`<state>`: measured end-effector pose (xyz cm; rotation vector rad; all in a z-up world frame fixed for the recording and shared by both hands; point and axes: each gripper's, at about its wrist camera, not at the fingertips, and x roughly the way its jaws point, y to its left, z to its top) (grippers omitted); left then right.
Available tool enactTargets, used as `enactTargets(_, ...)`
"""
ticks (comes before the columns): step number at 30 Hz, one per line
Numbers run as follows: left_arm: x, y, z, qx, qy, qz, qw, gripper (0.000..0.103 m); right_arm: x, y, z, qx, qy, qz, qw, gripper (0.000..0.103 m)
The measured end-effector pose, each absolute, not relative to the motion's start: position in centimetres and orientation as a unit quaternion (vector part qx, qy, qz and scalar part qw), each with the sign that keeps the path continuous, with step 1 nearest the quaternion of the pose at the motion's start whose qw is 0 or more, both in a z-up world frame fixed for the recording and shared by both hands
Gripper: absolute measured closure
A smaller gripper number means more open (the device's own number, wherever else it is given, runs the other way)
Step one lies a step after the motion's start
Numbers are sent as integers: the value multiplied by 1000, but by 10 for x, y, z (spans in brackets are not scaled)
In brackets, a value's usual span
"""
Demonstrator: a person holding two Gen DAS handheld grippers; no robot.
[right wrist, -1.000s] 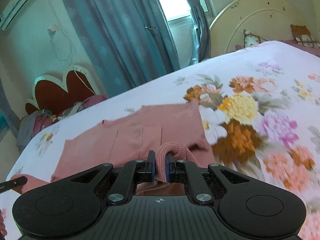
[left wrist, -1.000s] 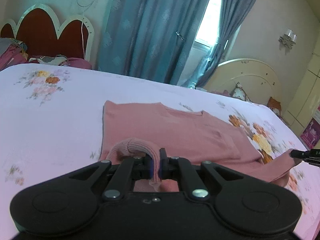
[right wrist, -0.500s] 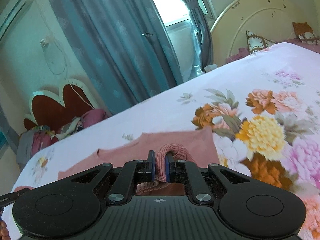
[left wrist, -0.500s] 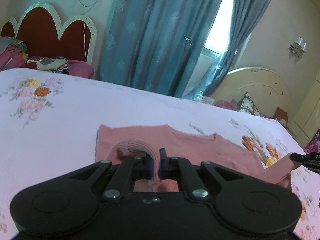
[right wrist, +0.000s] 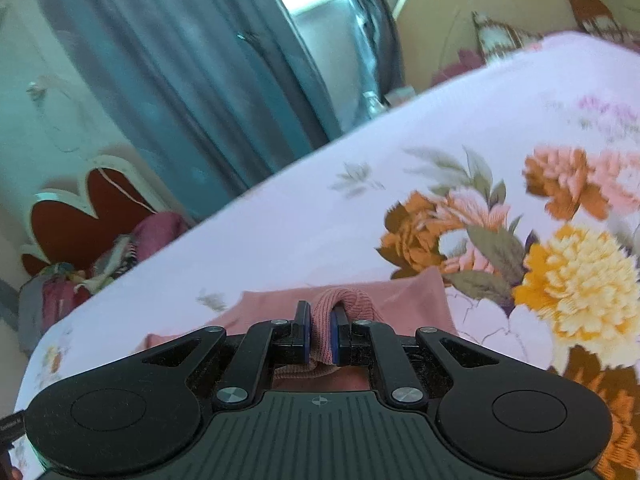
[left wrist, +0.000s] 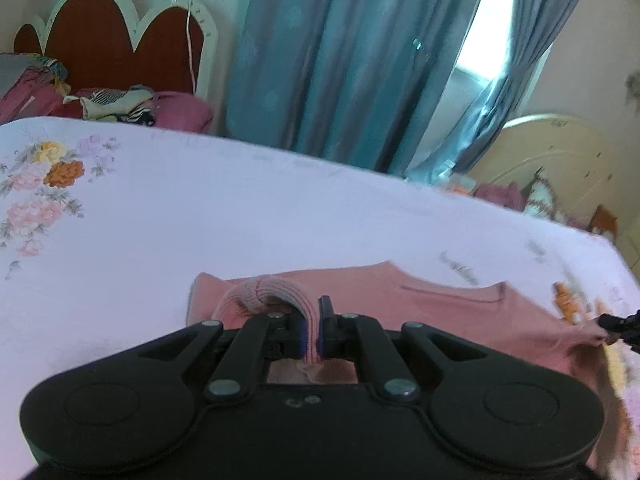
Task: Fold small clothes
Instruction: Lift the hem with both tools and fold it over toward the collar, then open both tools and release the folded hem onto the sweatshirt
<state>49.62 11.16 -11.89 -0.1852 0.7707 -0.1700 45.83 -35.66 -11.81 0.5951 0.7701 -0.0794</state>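
Note:
A small pink knitted sweater (left wrist: 436,304) lies on the floral bedsheet (left wrist: 168,216). My left gripper (left wrist: 311,326) is shut on a ribbed edge of the sweater, which loops up over the left finger. At the right edge of the left wrist view, the other gripper's fingers (left wrist: 618,322) pinch a far corner of the cloth. In the right wrist view my right gripper (right wrist: 320,334) is shut on a ribbed fold of the same sweater (right wrist: 404,300). Most of the garment is hidden under both gripper bodies.
A red scalloped headboard (left wrist: 108,36) with a pile of clothes (left wrist: 108,106) stands at the back left. Blue curtains (left wrist: 340,60) hang behind the bed beside a bright window. A cream headboard (left wrist: 556,156) stands at the back right. Big printed flowers (right wrist: 568,272) cover the sheet on the right.
Both grippers have carried the held edges forward across the bed and a little lower. Far less of the sweater shows ahead of them now. Neither grip has changed.

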Motion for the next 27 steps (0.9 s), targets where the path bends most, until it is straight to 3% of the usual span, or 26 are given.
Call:
enactTargets(6, 519, 104, -138, -71, 399, -67, 912, 96, 483, -363, -141, 304, 389, -49, 868, 94)
enactTargets(10, 527, 104, -144, -57, 404, -40, 912, 84, 492, -363, -153, 301, 404, -50, 863, 94)
enactTargets(14, 524, 108, -140, -51, 400, -46, 914, 79, 492, -367, -153, 304, 402, -39, 863, 93)
enactTargets(15, 522, 110, -137, -50, 394, -49, 916, 68, 492, -369, -152, 302, 399, -35, 865, 93)
enactTargets(16, 522, 111, -134, -48, 389, -46, 919, 47, 491, -370, -151, 301, 398, -33, 866, 93)
enactTargets(18, 518, 116, -124, -44, 368, -34, 928, 27, 491, -372, -149, 302, 393, -28, 868, 93)
enactTargets(19, 516, 120, -119, -41, 356, -33, 933, 27, 491, -373, -148, 304, 389, -26, 869, 93)
enactTargets(21, 515, 127, -112, -36, 348, -31, 936, 27, 490, -374, -144, 302, 380, -30, 874, 81)
enactTargets(22, 516, 130, -111, -39, 351, -31, 935, 27, 489, -375, -141, 297, 371, -37, 879, 45)
enactTargets(23, 517, 133, -111, -43, 354, -35, 933, 27, 487, -375, -137, 290, 358, -45, 886, 17)
enactTargets(27, 519, 131, -120, -32, 369, -58, 927, 28, 487, -370, -126, 259, 345, -28, 902, 17)
